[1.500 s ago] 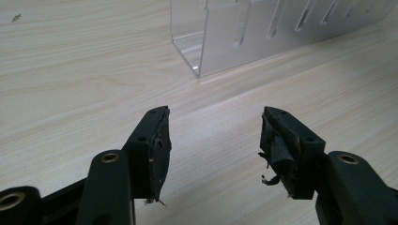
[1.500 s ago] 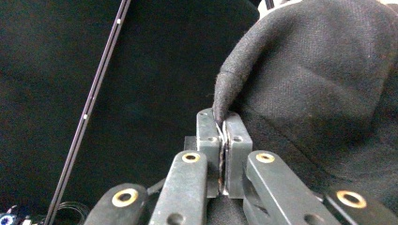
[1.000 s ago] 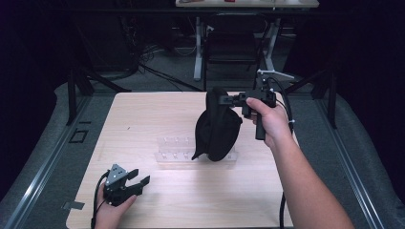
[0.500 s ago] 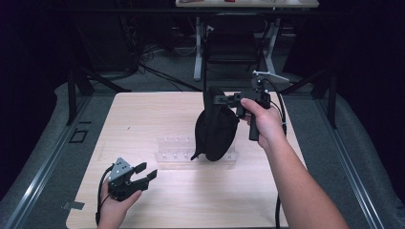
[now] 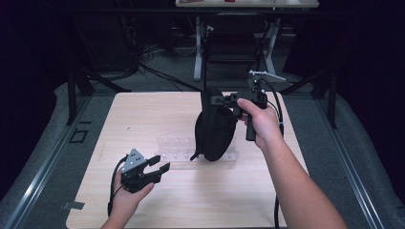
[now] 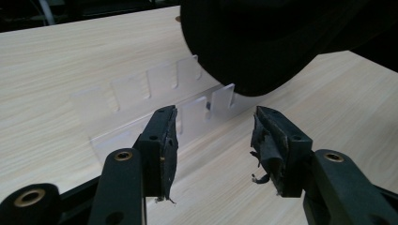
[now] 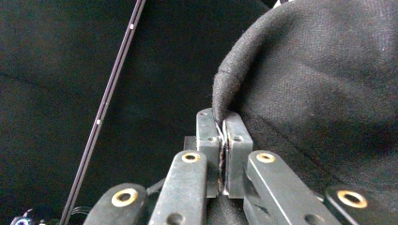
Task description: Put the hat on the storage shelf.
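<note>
A black cloth bag (image 5: pixel 215 129) hangs over the middle of the table, its bottom resting on or just above a clear plastic slotted rack (image 5: pixel 176 148). My right gripper (image 5: pixel 216 100) is shut on the bag's top edge; the right gripper view has the cloth hem (image 7: pixel 223 101) pinched between the two jaws. My left gripper (image 5: pixel 159 164) stands open near the front left of the table, aimed at the rack (image 6: pixel 155 93) and the bag's underside (image 6: pixel 253 47), with nothing between its fingers (image 6: pixel 162 140).
The light wooden table (image 5: pixel 143 114) has bare room left of and behind the rack. Beyond its far edge stand a dark chair (image 5: pixel 234 47) and white table legs (image 5: pixel 198 47). Grey floor rails (image 5: pixel 43 162) run along both sides.
My left gripper has moved forward and right toward the rack. The right hand with the bag has shifted slightly left and lower.
</note>
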